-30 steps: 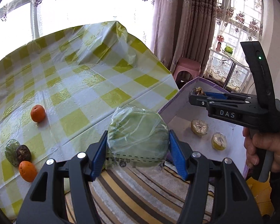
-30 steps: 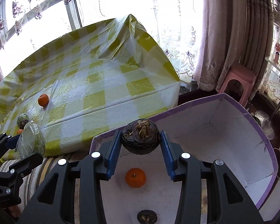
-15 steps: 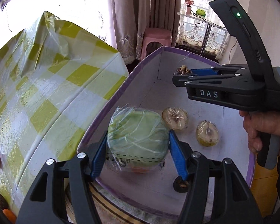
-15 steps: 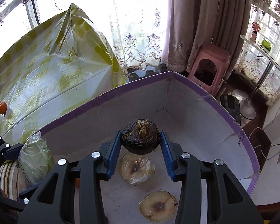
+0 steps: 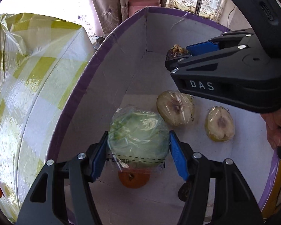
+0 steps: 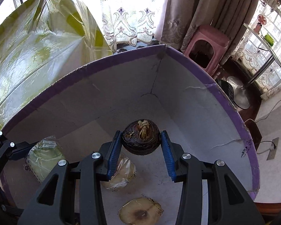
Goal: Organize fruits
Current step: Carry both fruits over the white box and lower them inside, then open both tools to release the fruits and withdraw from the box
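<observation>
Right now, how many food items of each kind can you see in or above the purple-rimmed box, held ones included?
Wrapped green cabbage piece, held by the left gripper: 1
Dark brown round fruit: 2, one held by the right gripper, one on the box floor
Wrapped pale fruit halves: 2
Orange: 1
Total: 6

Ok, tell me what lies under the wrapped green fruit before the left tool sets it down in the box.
An orange lies on the box floor right below the wrapped green fruit that the left tool holds. Two wrapped fruit halves lie to its right. The floor towards the left wall looks bare.
</observation>
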### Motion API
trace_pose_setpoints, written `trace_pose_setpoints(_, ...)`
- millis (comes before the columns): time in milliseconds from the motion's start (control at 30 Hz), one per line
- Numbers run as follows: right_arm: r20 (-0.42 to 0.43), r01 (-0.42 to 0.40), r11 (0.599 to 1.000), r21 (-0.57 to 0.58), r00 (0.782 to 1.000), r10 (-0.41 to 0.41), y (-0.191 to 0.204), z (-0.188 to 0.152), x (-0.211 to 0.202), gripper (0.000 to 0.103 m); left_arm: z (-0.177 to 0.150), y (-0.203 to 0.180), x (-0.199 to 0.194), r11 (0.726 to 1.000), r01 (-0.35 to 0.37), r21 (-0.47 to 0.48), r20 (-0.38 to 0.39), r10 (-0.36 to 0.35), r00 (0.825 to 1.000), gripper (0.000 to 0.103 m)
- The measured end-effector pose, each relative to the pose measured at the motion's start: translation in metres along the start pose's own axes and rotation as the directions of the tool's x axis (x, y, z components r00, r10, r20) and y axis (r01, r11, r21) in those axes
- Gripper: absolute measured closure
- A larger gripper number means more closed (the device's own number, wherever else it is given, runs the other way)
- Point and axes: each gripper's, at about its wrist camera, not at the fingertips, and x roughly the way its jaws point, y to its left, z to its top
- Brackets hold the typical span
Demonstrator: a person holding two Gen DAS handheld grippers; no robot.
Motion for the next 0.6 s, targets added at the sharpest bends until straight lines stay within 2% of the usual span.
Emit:
trace_pose_setpoints(67, -0.026, 0.006, 1.000, -0.003, 1.000, -0.006, -0.001, 0.000, 0.007, 0.061, 0.002, -0.004, 0.010, 1.000, 0.010, 0.029, -0.067, -0.008, 0.998, 0.041)
trace_pose_setpoints(167, -0.049, 0.009, 1.000, -0.009, 0.999, -0.010, -0.001, -0.002, 0.013, 0.061, 0.001, -0.007, 0.023, 0.998, 0.012, 0.060, -0.114, -0.005, 0.993, 0.041)
trace_pose_setpoints(467, -0.106, 0.022, 0.999, -0.032, 0.994, -0.025, 0.004, -0.002, 0.029, 0.061, 0.010, -0.007, 0.035, 0.995, 0.032, 0.090, -0.143, -0.019, 0.989, 0.041)
trace_pose_setpoints(500, -0.106, 0.023, 0.999, -0.031, 0.994, -0.026, 0.004, -0.002, 0.029, 0.059, 0.009, -0.013, 0.035, 0.996, 0.031, 0.088, -0.145, -0.018, 0.989, 0.041)
trace_pose_setpoints(600, -0.095, 0.029, 0.999, -0.032, 0.995, -0.032, 0.002, 0.000, 0.029, 0.046, 0.011, -0.011, 0.035, 0.997, 0.018, 0.079, -0.146, -0.006, 0.989, 0.040)
